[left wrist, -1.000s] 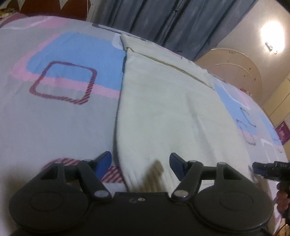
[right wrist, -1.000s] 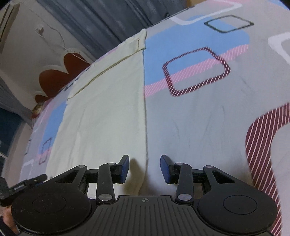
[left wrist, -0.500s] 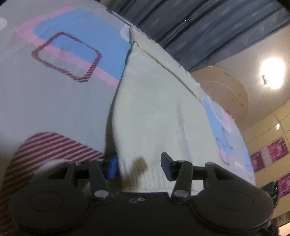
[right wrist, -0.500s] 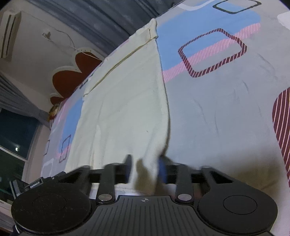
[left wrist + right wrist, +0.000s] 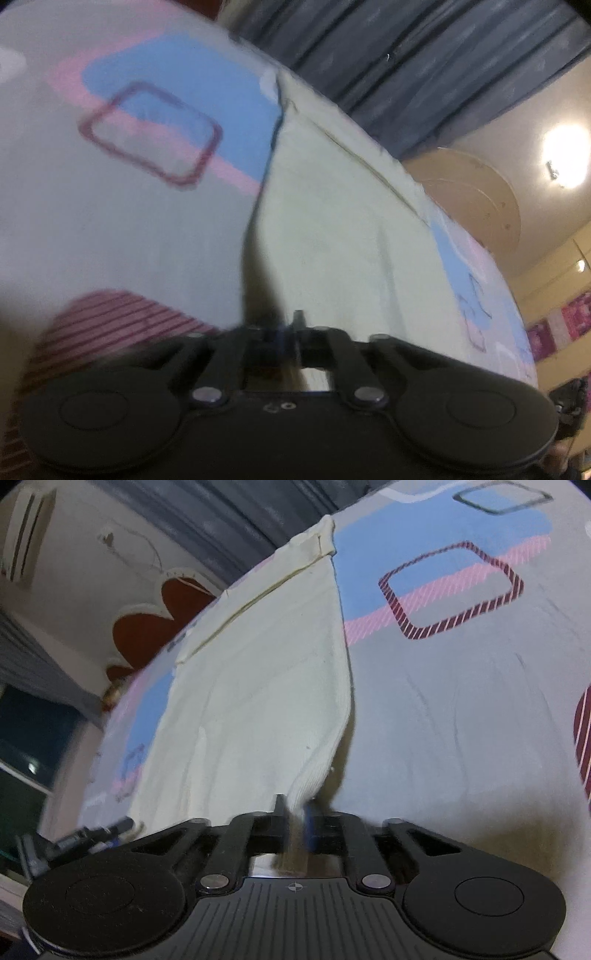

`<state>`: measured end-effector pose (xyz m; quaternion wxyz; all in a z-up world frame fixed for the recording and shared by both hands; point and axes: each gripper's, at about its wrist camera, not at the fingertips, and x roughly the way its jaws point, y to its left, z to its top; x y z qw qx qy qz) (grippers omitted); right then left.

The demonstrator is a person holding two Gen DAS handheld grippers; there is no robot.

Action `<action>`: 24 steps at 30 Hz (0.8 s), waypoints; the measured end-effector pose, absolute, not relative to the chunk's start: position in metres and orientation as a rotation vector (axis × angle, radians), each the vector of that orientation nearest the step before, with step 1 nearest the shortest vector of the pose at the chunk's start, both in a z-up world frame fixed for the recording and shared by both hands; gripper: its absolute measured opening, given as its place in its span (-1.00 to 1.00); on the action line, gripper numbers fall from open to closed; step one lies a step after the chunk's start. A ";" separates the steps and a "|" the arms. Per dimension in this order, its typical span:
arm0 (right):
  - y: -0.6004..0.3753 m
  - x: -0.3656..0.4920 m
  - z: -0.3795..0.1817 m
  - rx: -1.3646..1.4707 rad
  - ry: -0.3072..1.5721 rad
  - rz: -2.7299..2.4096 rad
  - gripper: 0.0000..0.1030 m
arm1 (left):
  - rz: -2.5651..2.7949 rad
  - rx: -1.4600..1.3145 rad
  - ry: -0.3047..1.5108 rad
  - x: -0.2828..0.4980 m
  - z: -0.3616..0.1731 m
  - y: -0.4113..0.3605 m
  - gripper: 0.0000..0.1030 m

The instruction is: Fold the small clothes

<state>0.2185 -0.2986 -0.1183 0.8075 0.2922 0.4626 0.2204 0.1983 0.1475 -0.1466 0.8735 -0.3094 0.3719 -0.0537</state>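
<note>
A cream knitted garment (image 5: 343, 229) lies spread flat on a patterned bedsheet (image 5: 110, 229). My left gripper (image 5: 284, 332) is shut on the garment's near left corner, at the ribbed hem. In the right wrist view the same garment (image 5: 258, 701) runs away from me, and my right gripper (image 5: 295, 812) is shut on its near right corner, which is lifted and pulled into a peak. The left gripper also shows at the left edge of the right wrist view (image 5: 92, 836).
The bedsheet (image 5: 461, 720) is grey with blue, pink and maroon shapes. Dark curtains (image 5: 424, 62) hang behind the bed. A headboard (image 5: 476, 195) and a wall lamp (image 5: 565, 155) are at the right. A dark window (image 5: 33, 753) is at the left.
Both grippers came down onto the garment's near corners and closed on them. The corners are now pinched and slightly raised off the sheet.
</note>
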 end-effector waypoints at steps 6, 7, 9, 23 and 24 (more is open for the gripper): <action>-0.311 0.216 -0.121 0.599 0.986 0.486 -0.88 | -0.092 -0.685 0.788 0.191 -0.168 0.159 -0.95; -0.309 0.218 -0.128 0.597 1.008 0.478 -0.88 | -0.092 -0.690 0.777 0.191 -0.168 0.158 -0.95; -0.309 0.216 -0.125 0.639 0.986 0.493 -0.88 | -0.097 -0.701 0.775 0.191 -0.166 0.158 -0.95; -0.306 0.234 -0.066 0.663 0.817 0.523 -0.88 | -0.172 -0.716 0.656 0.214 -0.105 0.153 -0.96; -0.305 0.239 -0.059 0.666 0.801 0.522 -0.88 | -0.177 -0.725 0.640 0.223 -0.098 0.153 -0.96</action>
